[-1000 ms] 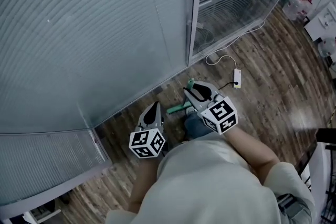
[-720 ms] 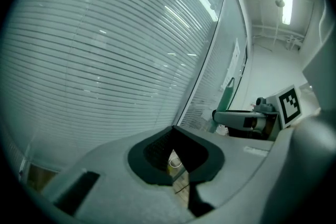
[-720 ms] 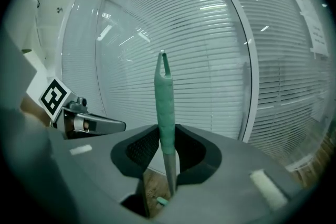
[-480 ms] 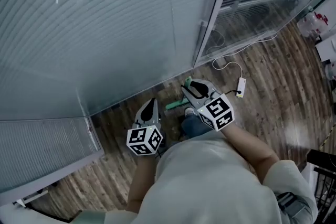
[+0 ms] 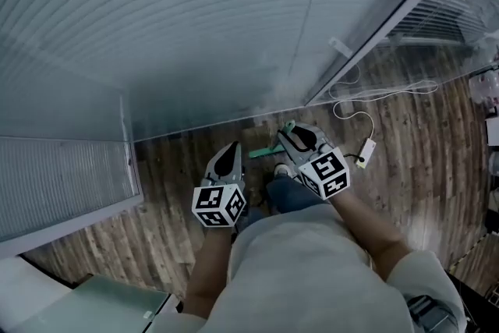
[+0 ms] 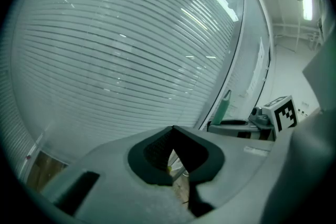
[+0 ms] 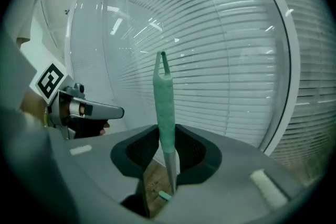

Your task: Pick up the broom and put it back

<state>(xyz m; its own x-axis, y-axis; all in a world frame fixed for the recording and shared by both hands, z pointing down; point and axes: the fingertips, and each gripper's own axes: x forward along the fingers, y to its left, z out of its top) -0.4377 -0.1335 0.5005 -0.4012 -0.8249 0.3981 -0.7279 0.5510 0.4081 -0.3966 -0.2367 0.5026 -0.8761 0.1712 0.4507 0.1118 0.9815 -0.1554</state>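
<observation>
- Broom (image 7: 165, 107) sits in the right claw (image 7: 167, 136), whose two dark pads pinch it where the green ribbed grip meets the bare metal shaft.
- Its green grip rises past the claw tips against the slatted glass. The shaft runs down between the pads towards the wooden floor (image 5: 405, 129).
- The broom's head shows in no view.
- The left claw (image 6: 173, 136) is pressed together at its tips and carries nothing. Only a sliver of floor shows below the meeting pads.
- In the head view the two claws hang side by side above the floor, near its edge at the foot of the glass wall (image 5: 195, 27), which has horizontal blinds. The left claw is slightly nearer the person.
- Each claw shows its marker cube, the left cube (image 5: 219, 206) and the right cube (image 5: 327, 174), facing up towards the camera.
- A white cable (image 5: 374, 93) curls on the floor to the right of the right claw and ends in a small white block (image 5: 366, 149).
- The person's pale shirt (image 5: 304, 277) fills the lower part of the head view.
</observation>
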